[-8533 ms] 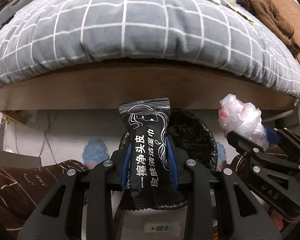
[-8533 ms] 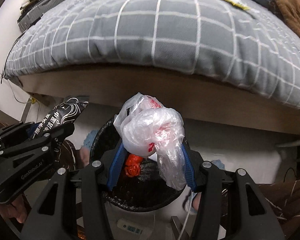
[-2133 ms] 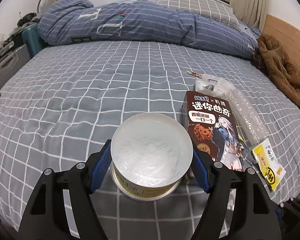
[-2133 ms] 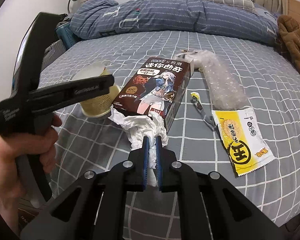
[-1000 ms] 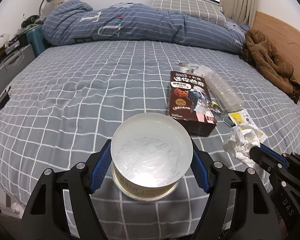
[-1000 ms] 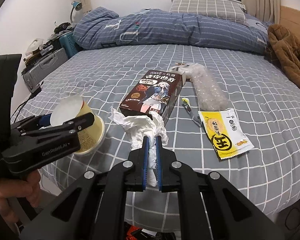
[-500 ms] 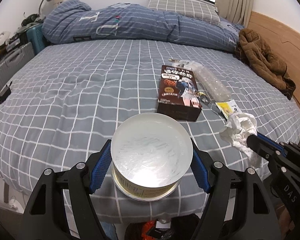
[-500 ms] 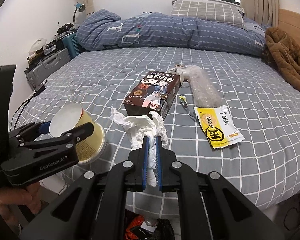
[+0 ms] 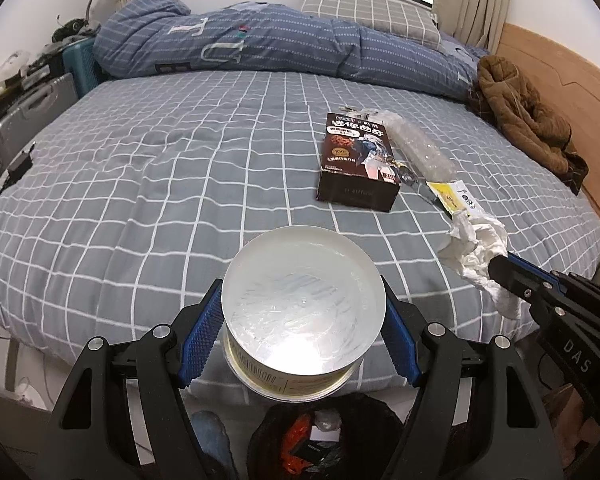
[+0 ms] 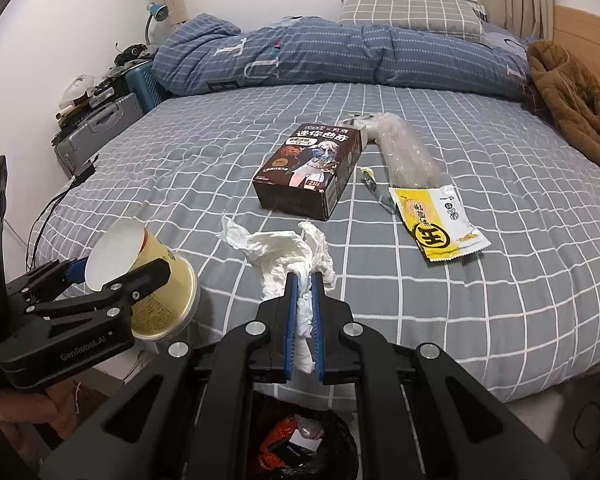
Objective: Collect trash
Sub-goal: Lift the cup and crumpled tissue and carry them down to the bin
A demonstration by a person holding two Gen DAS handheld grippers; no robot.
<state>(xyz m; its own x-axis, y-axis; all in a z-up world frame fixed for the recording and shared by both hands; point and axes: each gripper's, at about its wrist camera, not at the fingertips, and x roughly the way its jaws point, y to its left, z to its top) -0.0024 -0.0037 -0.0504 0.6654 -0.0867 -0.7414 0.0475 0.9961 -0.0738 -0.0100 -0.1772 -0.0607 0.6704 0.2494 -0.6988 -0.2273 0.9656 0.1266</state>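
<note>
Bed edge: left gripper (image 9: 302,334) clamps cup (image 9: 303,308); right gripper (image 10: 304,280) pinches tissue (image 10: 288,252).

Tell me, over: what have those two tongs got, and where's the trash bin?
Left tongs shut on paper cup. Right tongs shut on crumpled tissue. Black bin below, off the bed edge. Nothing in the way.

Bedroom, checked bed (image 9: 180,184), pillow (image 10: 408,10), duvet (image 9: 260,44)

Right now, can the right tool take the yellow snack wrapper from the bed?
Probably not yet: the right tool is shut on the crumpled tissue. The yellow snack wrapper itself lies uncovered on the bed.
</note>
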